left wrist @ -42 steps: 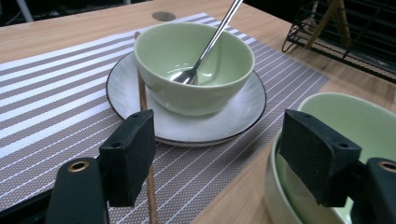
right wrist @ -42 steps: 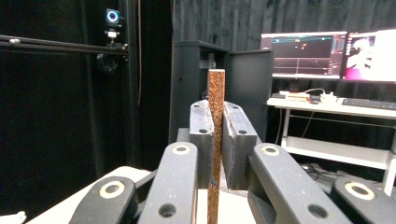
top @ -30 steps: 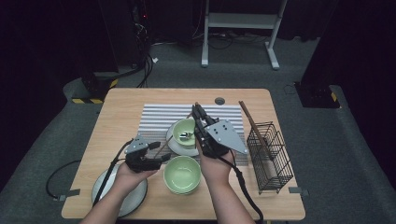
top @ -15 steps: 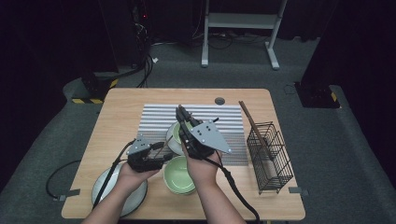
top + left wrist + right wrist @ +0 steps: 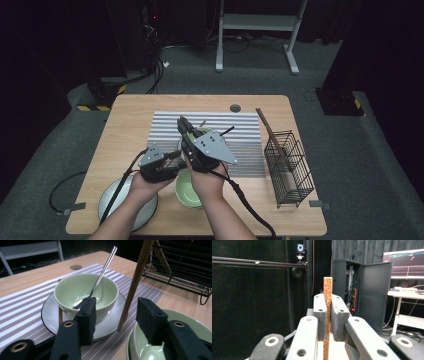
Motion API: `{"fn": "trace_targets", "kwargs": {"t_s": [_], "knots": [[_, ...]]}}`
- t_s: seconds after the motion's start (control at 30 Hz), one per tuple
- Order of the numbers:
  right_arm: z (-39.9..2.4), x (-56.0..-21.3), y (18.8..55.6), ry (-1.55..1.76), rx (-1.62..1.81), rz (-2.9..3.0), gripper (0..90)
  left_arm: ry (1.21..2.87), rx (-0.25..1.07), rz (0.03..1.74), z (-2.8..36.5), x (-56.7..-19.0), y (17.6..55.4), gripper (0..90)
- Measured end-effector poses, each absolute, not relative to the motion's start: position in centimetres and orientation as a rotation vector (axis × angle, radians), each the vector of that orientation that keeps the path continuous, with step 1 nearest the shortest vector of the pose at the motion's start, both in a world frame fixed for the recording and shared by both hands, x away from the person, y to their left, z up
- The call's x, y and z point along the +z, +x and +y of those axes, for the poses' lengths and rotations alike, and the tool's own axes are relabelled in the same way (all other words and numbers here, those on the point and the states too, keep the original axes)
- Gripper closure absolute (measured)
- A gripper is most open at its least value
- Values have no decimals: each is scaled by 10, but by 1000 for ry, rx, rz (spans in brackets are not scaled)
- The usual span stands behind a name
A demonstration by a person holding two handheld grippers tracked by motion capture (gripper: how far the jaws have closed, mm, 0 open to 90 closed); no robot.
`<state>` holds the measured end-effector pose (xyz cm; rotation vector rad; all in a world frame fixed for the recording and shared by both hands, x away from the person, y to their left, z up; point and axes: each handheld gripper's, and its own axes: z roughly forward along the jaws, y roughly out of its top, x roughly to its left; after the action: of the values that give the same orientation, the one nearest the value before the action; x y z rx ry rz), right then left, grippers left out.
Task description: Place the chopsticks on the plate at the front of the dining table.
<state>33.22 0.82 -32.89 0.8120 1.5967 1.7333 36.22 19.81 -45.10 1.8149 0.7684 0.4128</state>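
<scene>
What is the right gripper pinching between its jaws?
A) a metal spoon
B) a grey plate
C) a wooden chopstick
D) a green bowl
C: in the right gripper view, the right gripper has its jaws pressed against both sides of a brown wooden chopstick that sticks up between them; the metal spoon rests in the green bowl on the plate.

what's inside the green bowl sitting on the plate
A metal spoon leans in the green bowl, handle over the far rim. The left gripper's jaw covers part of the bowl's near side and the plate.
</scene>
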Motion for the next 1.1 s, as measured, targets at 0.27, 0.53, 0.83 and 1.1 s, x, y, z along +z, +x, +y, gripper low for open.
{"fn": "trace_targets", "kwargs": {"t_s": [0.27, 0.53, 0.83, 1.1], "knots": [[15, -330, 331, 804, 1743, 1611, 837, 1822, 443, 732, 196, -451, 360, 686], [15, -330, 332, 807, 1740, 1618, 836, 1823, 462, 712, 196, -450, 359, 828], [13, -330, 335, 827, 1735, 1611, 828, 1836, 496, 690, 195, -450, 356, 849], [14, -330, 337, 839, 1750, 1611, 729, 1826, 499, 698, 197, -449, 356, 852]]}}
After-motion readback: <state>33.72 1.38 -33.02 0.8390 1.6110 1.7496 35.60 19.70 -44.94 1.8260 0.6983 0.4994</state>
